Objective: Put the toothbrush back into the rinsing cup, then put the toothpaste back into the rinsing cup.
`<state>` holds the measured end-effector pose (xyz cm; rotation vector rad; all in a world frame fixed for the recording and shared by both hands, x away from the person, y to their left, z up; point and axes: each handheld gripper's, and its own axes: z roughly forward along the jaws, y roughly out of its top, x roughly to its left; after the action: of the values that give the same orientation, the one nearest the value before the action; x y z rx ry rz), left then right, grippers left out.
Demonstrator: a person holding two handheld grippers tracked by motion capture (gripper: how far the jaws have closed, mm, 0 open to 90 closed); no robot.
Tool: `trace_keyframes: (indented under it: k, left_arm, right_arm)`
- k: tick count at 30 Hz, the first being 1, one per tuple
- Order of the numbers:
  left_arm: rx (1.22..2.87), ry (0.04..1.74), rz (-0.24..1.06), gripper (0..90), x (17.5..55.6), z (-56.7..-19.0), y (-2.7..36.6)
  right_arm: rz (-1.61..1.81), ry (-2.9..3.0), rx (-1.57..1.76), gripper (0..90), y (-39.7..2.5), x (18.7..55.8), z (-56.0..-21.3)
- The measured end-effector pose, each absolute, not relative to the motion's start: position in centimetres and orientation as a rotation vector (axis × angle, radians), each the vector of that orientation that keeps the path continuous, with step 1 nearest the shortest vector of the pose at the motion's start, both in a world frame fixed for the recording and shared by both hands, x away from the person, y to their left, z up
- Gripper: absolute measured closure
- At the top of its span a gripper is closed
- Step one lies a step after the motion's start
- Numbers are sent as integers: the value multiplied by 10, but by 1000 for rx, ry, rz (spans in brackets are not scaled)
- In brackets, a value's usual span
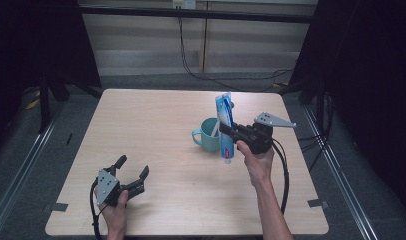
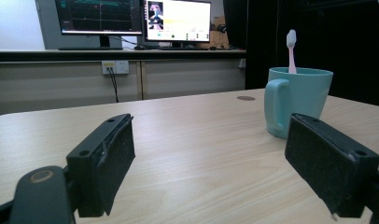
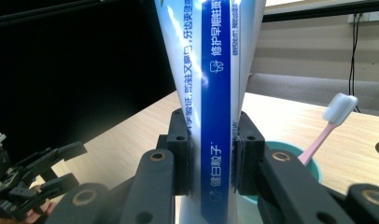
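A blue and white toothpaste tube (image 1: 225, 127) (image 3: 214, 93) stands upright in the air, cap end down, with my right gripper (image 1: 230, 132) (image 3: 212, 156) shut on its middle. Just behind and left of it sits a teal mug (image 1: 207, 135) (image 2: 296, 100) (image 3: 290, 151) holding a pink toothbrush (image 2: 291, 49) (image 3: 331, 123). The tube is beside the mug, above the table, not inside it. My left gripper (image 1: 133, 169) (image 2: 211, 168) rests open near the table's front left, jaws wide apart with nothing between them, aimed toward the mug.
The wooden table (image 1: 156, 130) has a small round hole (image 2: 246, 98) in its top. Monitors (image 2: 131, 18) stand on a counter beyond the table. Cables (image 1: 191, 70) hang by the back wall. Dark curtains flank both sides.
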<state>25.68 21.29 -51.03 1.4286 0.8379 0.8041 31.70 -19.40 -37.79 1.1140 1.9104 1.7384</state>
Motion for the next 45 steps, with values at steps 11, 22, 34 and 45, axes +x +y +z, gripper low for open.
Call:
trace_keyframes:
  k: [11, 22, 34, 45]
  left_arm:
    - [1426, 834, 801, 159, 257, -510, 213]
    - [1438, 827, 804, 159, 257, -510, 214]
    - [1440, 825, 800, 159, 257, -510, 214]
    - [1439, 825, 796, 159, 257, -510, 214]
  right_arm:
    - [1706, 1921, 1090, 730, -191, 333, -368]
    - [1680, 1939, 1105, 729, -187, 348, -364]
    - [1679, 1909, 1087, 728, -184, 358, -356]
    - [1650, 1915, 1098, 727, -179, 374, -357]
